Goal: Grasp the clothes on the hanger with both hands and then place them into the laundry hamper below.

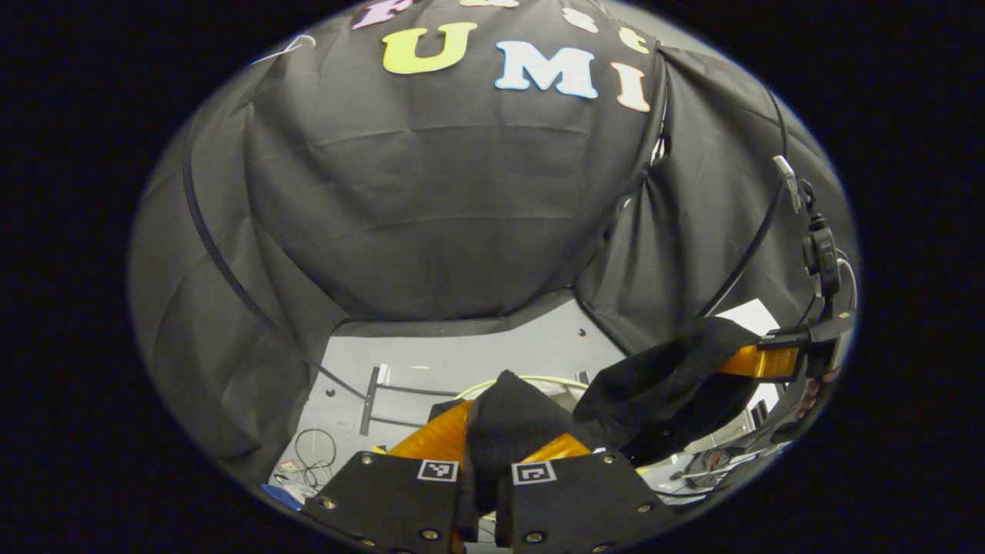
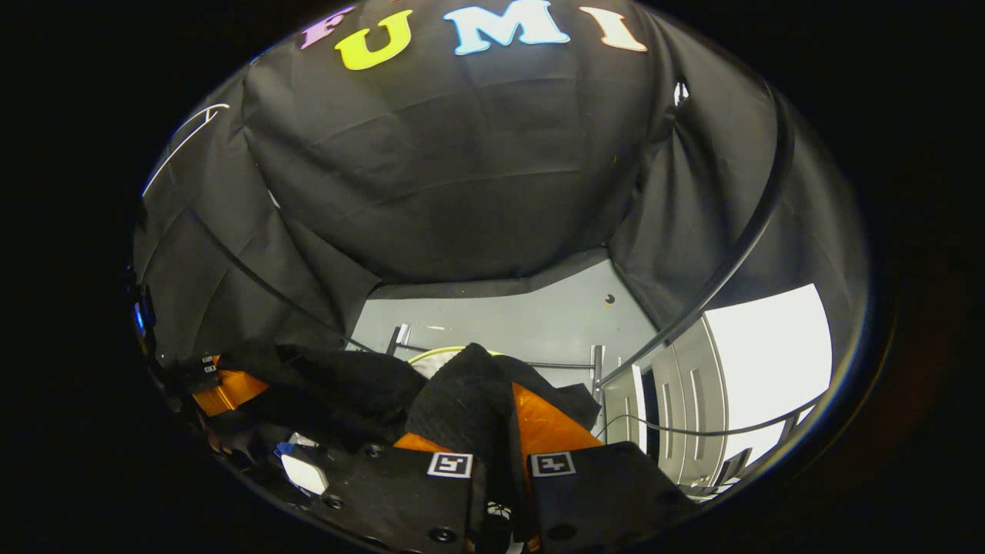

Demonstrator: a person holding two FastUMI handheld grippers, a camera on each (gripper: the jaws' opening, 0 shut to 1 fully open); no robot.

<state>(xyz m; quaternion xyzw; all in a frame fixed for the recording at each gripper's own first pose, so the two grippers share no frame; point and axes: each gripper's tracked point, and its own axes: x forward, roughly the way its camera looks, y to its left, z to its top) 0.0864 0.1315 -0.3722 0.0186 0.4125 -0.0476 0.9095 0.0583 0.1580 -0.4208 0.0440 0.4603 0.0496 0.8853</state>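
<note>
Both grippers pinching the same black garment, held up over the booth floor.

In the left gripper view, the left gripper [image 1: 492, 454] has its orange fingers [image 1: 431, 438] closed tight on a bunched fold of the black clothes [image 1: 654, 385], which poke up between them and drape off to the right where the right gripper [image 1: 758, 362] hangs on near the edge, a bit of hand [image 1: 808, 396] behind it. The right gripper view is the same deal: its fingers [image 2: 546, 423] are clamped on a dark wad of fabric, and the cloth sags left toward the other gripper. The fabric looks thick, matte, kinda fuzzy, slack between the two grips. Just past the cloth there's a thin pale-yellow curved rim [image 1: 539, 378], can't tell what it belongs to. Further out is open grey floor [image 1: 492, 350] with a metal frame [image 1: 373, 400] and loose cables [image 1: 315, 450], then the black curtain wall [image 1: 462, 192] all around, and a white cabinet [image 2: 677, 392] off to the right.
</note>
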